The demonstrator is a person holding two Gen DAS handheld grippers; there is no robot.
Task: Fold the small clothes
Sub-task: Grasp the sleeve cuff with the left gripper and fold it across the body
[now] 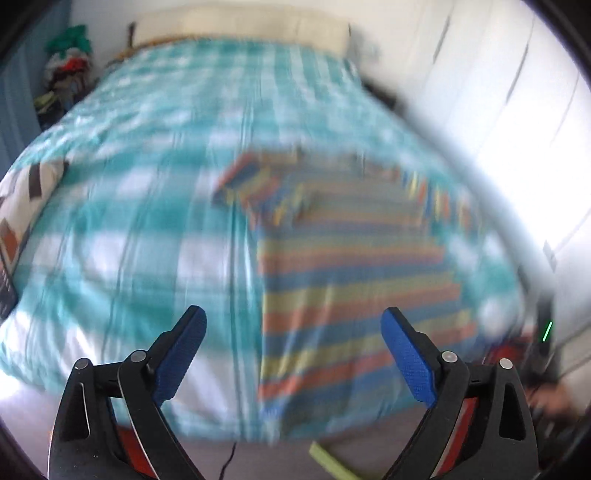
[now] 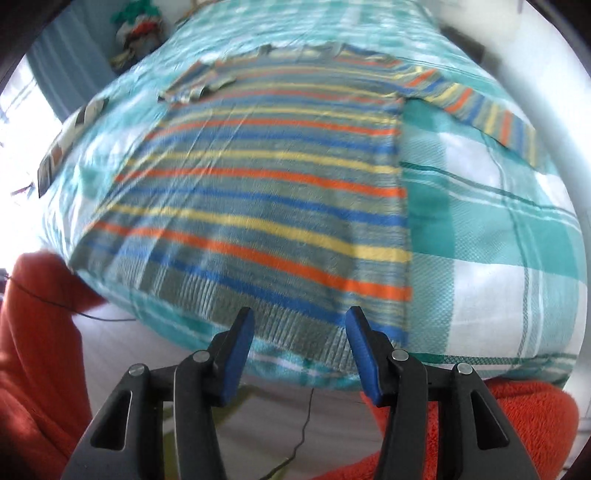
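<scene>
The striped sweater (image 2: 258,192) lay flat on the bed (image 2: 491,229), filling the centre of the right wrist frame, its ribbed hem at the lower middle near the bed's front edge. One sleeve (image 2: 480,103) ran out toward the upper right; the other sleeve (image 2: 195,83) sat folded in across the shoulder at upper left. No basket or box showed; a heap of clothes (image 1: 68,70) sat in the upper left corner of the left wrist frame, what held it too blurred to tell.

The left tongs (image 1: 293,347) hung above the bed, angled downward, blue pads spread wide, nothing between them. That view was smeared with motion; the sweater (image 1: 354,258) sat centre-right there.

The right tongs (image 2: 299,343) pointed steeply down over the hem, jaws partly apart and not pinching anything, the hem showing between the tips but clear of the pads. Orange fleece clothing (image 2: 40,354) of the person filled the lower left and lower right corners.

The bed wore a teal-and-white checked cover. A patterned pillow (image 1: 26,206) lay at the left edge, a cream headboard (image 1: 240,26) at top centre, white wardrobe doors (image 1: 517,92) along the right. A thin dark cable (image 2: 306,424) trailed across the pale floor (image 2: 155,354) at the bottom.
</scene>
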